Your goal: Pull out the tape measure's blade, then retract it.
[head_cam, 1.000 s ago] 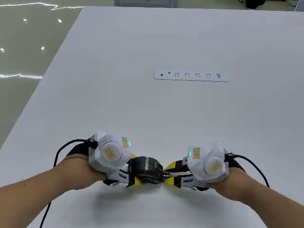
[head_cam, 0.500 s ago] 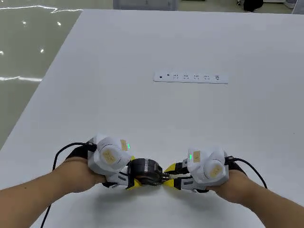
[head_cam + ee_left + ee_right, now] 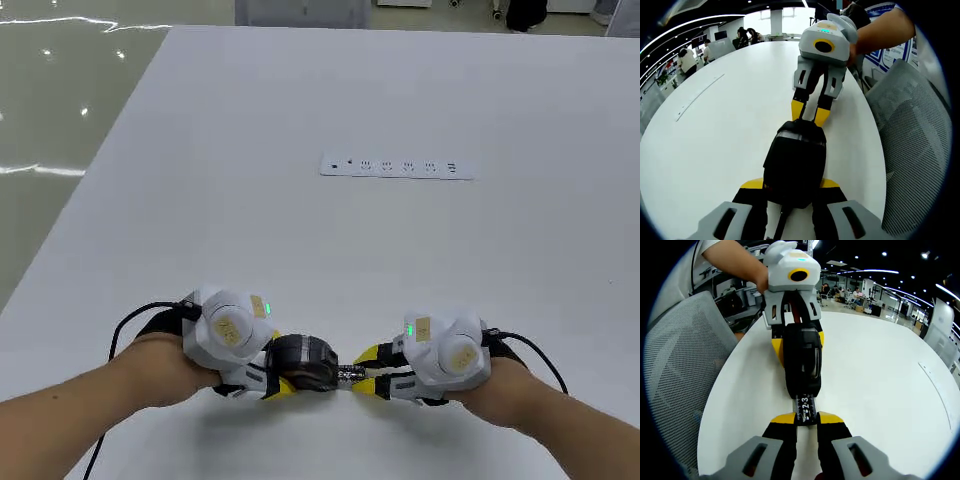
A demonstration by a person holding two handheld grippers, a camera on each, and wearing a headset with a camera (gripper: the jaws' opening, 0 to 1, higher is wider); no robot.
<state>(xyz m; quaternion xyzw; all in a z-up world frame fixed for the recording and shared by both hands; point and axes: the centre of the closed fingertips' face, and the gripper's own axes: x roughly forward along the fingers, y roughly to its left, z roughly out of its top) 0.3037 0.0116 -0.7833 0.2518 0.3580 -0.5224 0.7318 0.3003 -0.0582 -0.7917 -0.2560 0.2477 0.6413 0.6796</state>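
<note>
Cable (image 3: 128,318) looped out from behind the left hand (image 3: 165,358) and ran off the bottom of the head view, so its end was cut off. That hand held the left gripper (image 3: 284,374) low and level at the near edge of the bench (image 3: 300,250), pointing right. Its yellow-tipped fingers were clamped on either side of the tape measure (image 3: 303,362). In the left gripper view the black case hid the inner faces of both fingers and most of the blade's mouth.

A short length of blade (image 3: 348,372) bridged the small gap between the case and the right gripper (image 3: 366,372). The right gripper view showed black figures printed on it, too small to read with certainty. The right gripper's fingers were pressed together on the blade's free end, and the end hook was hidden between them. The right hand (image 3: 500,385) held this gripper level too, pointing left, so the two grippers faced each other nose to nose along the near edge.

Both forearms were cut off by the bottom corners of the head view. A mesh chair (image 3: 910,125) stood just off the near edge in both gripper views.

Bare bench stretched away on the left, right and far sides of the grippers. A white power strip (image 3: 395,166) lay well apart from them towards the far edge. The bench's left edge was well clear of the left hand.
</note>
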